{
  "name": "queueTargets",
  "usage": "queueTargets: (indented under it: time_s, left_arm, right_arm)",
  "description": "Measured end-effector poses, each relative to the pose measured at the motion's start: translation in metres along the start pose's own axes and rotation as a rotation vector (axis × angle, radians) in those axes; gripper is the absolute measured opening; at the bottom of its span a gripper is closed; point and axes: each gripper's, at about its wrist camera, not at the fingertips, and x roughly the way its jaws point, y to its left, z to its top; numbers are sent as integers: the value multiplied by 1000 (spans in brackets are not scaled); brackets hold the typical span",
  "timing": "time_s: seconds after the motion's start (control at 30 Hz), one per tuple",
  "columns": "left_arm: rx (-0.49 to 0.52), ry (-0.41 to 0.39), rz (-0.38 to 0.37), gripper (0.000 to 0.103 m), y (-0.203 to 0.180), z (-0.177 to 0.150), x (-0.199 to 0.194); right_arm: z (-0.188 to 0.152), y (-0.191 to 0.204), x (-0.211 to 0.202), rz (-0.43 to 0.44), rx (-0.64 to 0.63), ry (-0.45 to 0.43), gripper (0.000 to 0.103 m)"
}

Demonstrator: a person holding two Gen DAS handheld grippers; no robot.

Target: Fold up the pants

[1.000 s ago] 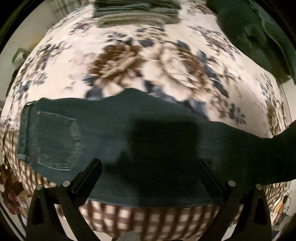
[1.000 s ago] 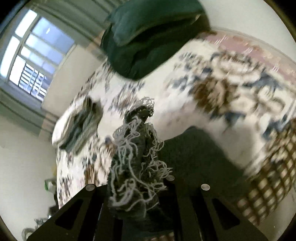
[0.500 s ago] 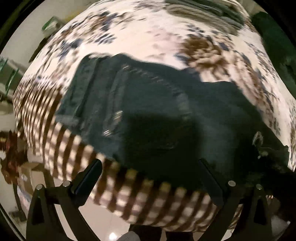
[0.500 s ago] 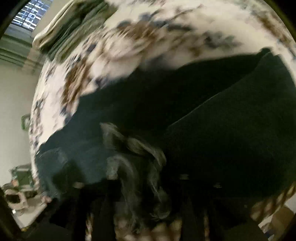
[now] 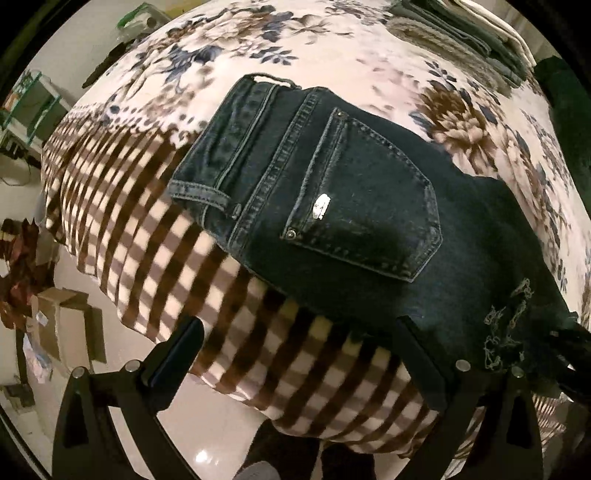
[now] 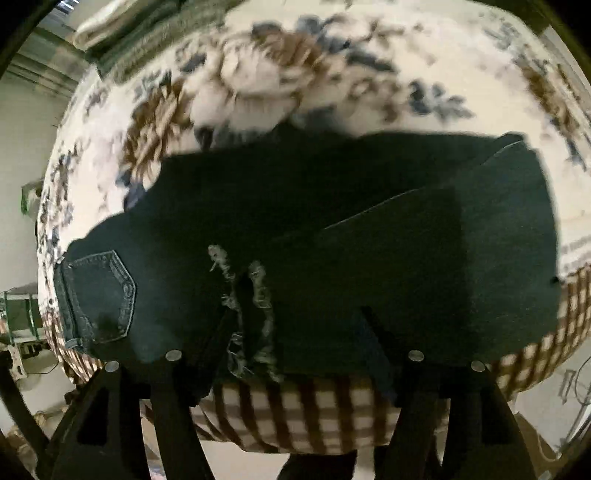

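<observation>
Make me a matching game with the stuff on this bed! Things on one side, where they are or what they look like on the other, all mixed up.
Things:
1. jeans
2. frayed hem
3. blanket
4. folded clothes stack

Descriptions:
A. flowers on top, brown checks at the edge
B. dark blue, back pocket facing up
C. at the far side of the bed
D. loose pale threads, lying between the opening jaws of the right gripper

Pairs: 1-B, 2-D, 3-A, 4-C
</observation>
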Motion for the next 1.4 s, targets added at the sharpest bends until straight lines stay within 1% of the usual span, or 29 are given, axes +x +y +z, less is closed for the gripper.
queueTargets:
  time_s: [0.07,0.1,0.13,0.17,0.2,0.23,0.3,0.4,0.57,0.6,0.63,0.67,0.7,0.73,0.77,0.8,0.83,0.87,0.9,1.0,1.03,1.1,1.13,1.2,1.23,1.27,1.3,1.33,1.4]
  left_arm:
    - [-3,0,7,103,3,0,0]
    - [-5,1,5,103,5,-1,0]
    - [-8,3,6,103,8,-2,-1]
    - [-11,1,7,103,10,-2,-2]
    - [-14,-4,7,103,13,-2,-4]
    - [-14,-11,10,103,17,-2,-5]
    - [-21,-24,20,103,25,-3,-8]
    - [-42,-27,28,103,38,-3,-9]
    - [-64,-30,38,103,51,-2,-10]
    - [-62,-34,38,103,52,-2,-11]
    - [-62,-35,38,103,52,-1,-11]
    - [-62,-36,32,103,52,-1,-11]
    - [-64,-36,23,103,52,0,-11]
    - [-68,-38,15,103,52,0,-11]
    - [-73,-40,7,103,53,0,-12]
    - [-79,-43,-2,103,53,1,-13]
    - [-86,-50,-10,103,54,1,-14]
    - [-94,-56,-14,103,56,1,-15]
    - [-105,-62,-19,103,58,2,-16]
    - [-149,-69,-47,103,66,3,-15]
    - [-167,-66,-58,103,69,4,-12]
    - [-196,-55,-73,103,74,5,-8]
    - [-214,-52,-76,103,77,6,-6]
    - [-235,-52,-81,103,82,6,-3]
    - [-242,-50,-79,103,84,7,0]
    - [-246,-49,-80,103,85,6,2]
    - [-251,-46,-78,103,87,6,4]
    - [-254,-42,-77,103,88,6,6]
    - [-265,-40,-77,103,91,4,9]
  right_arm:
    - [-1,16,27,-67,-48,40,71]
    - [-2,20,39,-116,-60,48,71]
    - [-4,21,44,-137,-48,21,69]
    - [-5,19,43,-172,-20,-21,46]
    - [-5,19,42,-195,-1,-31,18]
    - [-5,20,39,-199,23,-36,17]
    - [-6,28,31,-192,47,-58,13]
    - [-5,42,24,-162,44,-85,12]
    - [2,57,25,-148,40,-84,12]
    - [3,60,30,-125,27,-67,11]
    - [8,73,38,-102,3,-35,11]
    - [7,88,51,-73,-23,16,15]
    - [6,91,53,-44,-29,34,19]
    - [3,92,52,40,-26,54,19]
    - [1,91,47,132,-16,80,29]
    - [-2,88,37,176,-6,72,40]
    - [-3,82,28,200,5,46,41]
    - [-7,70,12,213,30,-1,44]
    - [-7,55,-1,201,64,-42,48]
    - [-13,-4,-24,90,213,-130,49]
    - [-13,-20,-26,41,254,-144,49]
    - [-21,-66,-23,-70,373,-173,49]
    - [-23,-87,-16,-120,417,-165,49]
    - [-26,-109,5,-104,460,-135,48]
    - [-27,-112,13,-100,462,-126,48]
    - [-26,-104,19,-134,427,-125,48]
    - [-27,-93,21,-162,394,-137,50]
    - [-28,-81,23,-156,365,-146,50]
    - [-34,-48,30,-172,312,-132,52]
